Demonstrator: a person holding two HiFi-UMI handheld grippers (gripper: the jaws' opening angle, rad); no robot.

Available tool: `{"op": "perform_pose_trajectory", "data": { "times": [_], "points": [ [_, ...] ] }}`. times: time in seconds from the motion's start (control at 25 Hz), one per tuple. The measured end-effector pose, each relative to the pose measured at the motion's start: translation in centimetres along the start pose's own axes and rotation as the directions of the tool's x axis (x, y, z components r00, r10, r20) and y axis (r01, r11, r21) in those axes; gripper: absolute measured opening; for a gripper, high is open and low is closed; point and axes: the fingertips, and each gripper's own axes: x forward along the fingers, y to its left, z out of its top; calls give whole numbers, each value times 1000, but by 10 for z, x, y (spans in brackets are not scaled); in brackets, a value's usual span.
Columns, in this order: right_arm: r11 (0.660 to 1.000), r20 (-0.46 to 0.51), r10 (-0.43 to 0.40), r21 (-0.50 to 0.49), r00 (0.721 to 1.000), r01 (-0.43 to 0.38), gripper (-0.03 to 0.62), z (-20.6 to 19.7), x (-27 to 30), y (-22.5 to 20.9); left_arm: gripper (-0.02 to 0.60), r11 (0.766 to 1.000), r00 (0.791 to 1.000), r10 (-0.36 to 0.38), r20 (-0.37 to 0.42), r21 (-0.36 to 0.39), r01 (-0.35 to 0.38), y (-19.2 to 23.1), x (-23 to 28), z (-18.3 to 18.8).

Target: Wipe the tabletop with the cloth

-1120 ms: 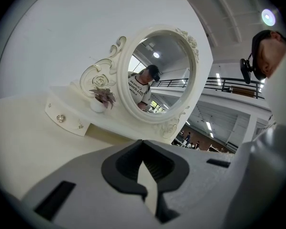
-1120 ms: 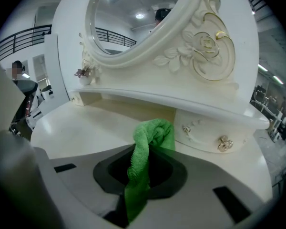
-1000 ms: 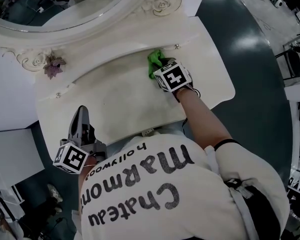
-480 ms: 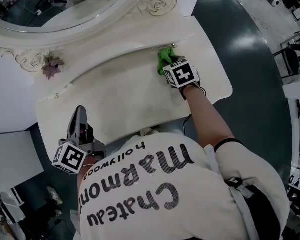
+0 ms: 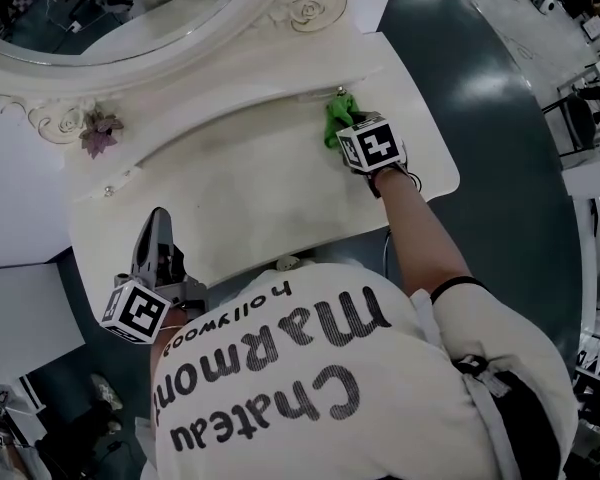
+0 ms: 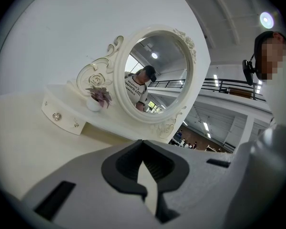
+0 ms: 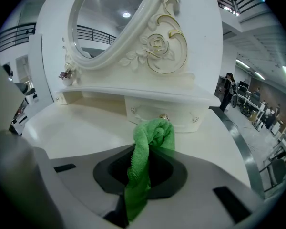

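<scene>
The cream tabletop of a dressing table lies below me. A green cloth rests on its back right part, just in front of the small drawer shelf. My right gripper is shut on the cloth, which bunches up out of the jaws onto the tabletop. The left gripper hangs at the table's near left edge, off the surface, pointing toward the mirror. In the left gripper view the left gripper holds nothing, its jaws drawn together with only a thin slit between them.
An oval mirror in a carved frame stands at the back. A low drawer shelf with small knobs runs under it. A little flower pot sits at the back left. The table's right edge drops to dark floor.
The right gripper has dragged the green cloth to the right and toward the back of the tabletop. The left gripper has hardly moved.
</scene>
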Motion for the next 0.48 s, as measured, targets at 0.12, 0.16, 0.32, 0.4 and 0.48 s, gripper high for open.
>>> {"op": "perform_pose_trajectory", "data": {
  "times": [0.12,0.16,0.32,0.4,0.48],
  "points": [
    [1000,-8,-4,-13,1000,4,66,3,1,1,8,1000,1000,-3,0,1,3,-2,0,1],
    [1000,-13,-8,-7,1000,8,66,4,0,1,8,1000,1000,-5,-1,2,5,-2,-1,1],
    [999,-11,-5,47,1000,6,67,11,-5,3,8,1000,1000,-7,-5,15,7,-3,-4,2],
    [997,31,45,62,999,-47,67,23,-10,18,8,1000,1000,-1,2,12,1,0,-5,5],
    [989,77,128,70,989,-133,69,34,-15,44,8,1000,1000,6,12,6,-6,4,-7,6]
  ]
}}
